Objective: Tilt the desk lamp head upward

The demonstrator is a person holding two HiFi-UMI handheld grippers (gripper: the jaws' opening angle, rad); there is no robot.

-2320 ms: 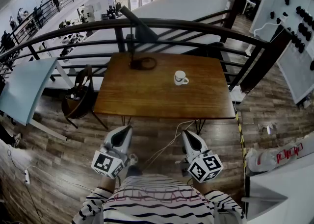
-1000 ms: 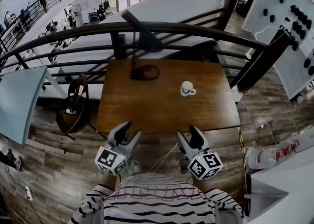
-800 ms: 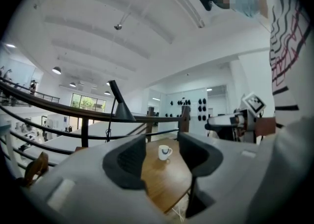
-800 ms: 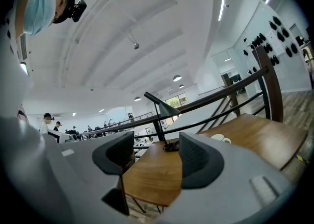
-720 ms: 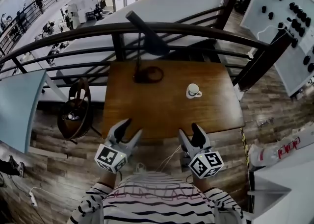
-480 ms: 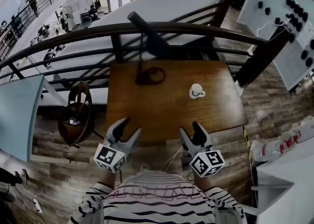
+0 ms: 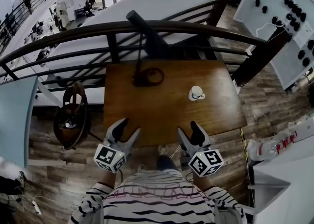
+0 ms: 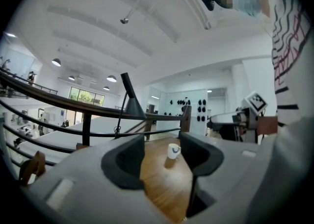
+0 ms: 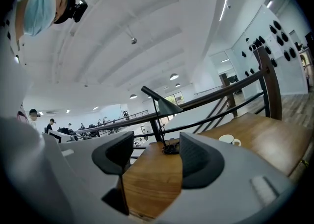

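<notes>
Both grippers, left (image 7: 127, 127) and right (image 7: 188, 129), have jaws spread and empty at the table's (image 7: 162, 108) near edge. Lamp (image 7: 148, 36) is at the far edge, left of centre. We shd reach across, pinch the shade's rim, and tip it up slowly.

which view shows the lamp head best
The right gripper view: the lamp head shows side-on against the bright hall, so its tilt reads clearly. The left gripper view shows it overlapping the railing; the head view sees it from above, dark against the railing.
</notes>
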